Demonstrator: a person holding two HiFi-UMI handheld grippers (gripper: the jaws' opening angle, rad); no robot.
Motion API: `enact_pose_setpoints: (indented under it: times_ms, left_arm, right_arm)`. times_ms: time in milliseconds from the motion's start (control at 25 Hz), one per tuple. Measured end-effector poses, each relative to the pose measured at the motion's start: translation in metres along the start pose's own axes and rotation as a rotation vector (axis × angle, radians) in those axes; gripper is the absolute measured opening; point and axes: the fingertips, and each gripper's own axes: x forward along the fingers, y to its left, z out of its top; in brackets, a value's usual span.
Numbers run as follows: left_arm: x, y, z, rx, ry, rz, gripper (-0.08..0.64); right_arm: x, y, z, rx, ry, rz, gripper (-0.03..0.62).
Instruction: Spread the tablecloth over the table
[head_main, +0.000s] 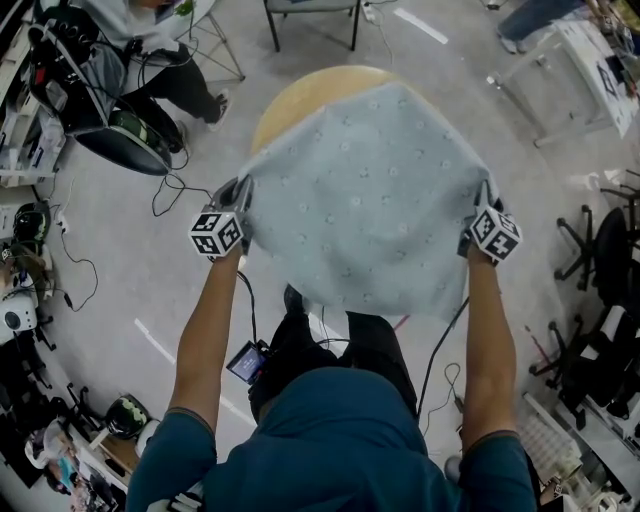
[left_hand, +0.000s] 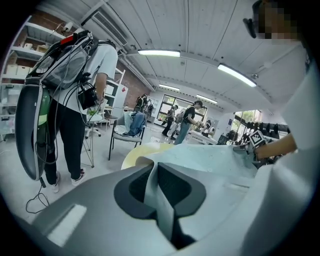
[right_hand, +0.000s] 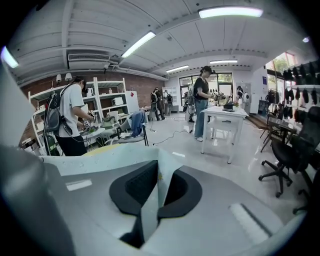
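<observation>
Tablecloth, pale blue with a small scattered print, is stretched taut between the two grippers. Its far part is draped over the round table ahead of the jaws, and its near hem sags back toward the holder's legs. The left gripper is clamped on the cloth's left edge, a fold of fabric nipped between its dark pads. The right gripper is likewise closed on the right edge, with a fold running up through its jaws. The yellow tabletop shows only as a bare crescent ahead of and outboard of the left jaws; the rest is under cloth. By my reading the step in hand is the laying-down: cloth over the top, not yet settled or let go. The next move likely calls for sinking both held edges evenly, keeping tension across, nudging the cloth toward the bare crescent, then releasing. Further out, a chair stands beyond the table, cables lie on the floor outboard of the left gripper, and a person with a backpack rig stands out ahead of that gripper, off to its outer side.
</observation>
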Motion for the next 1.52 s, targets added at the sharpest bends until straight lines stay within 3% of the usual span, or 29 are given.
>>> enact_pose_setpoints:
  times_ms: [1520]
  left_arm:
    - [0.003, 0.016, -0.026, -0.025, 0.037, 0.059, 0.003]
  right_arm:
    - [0.016, -0.033, -0.060, 0.107, 0.093, -0.042, 0.014]
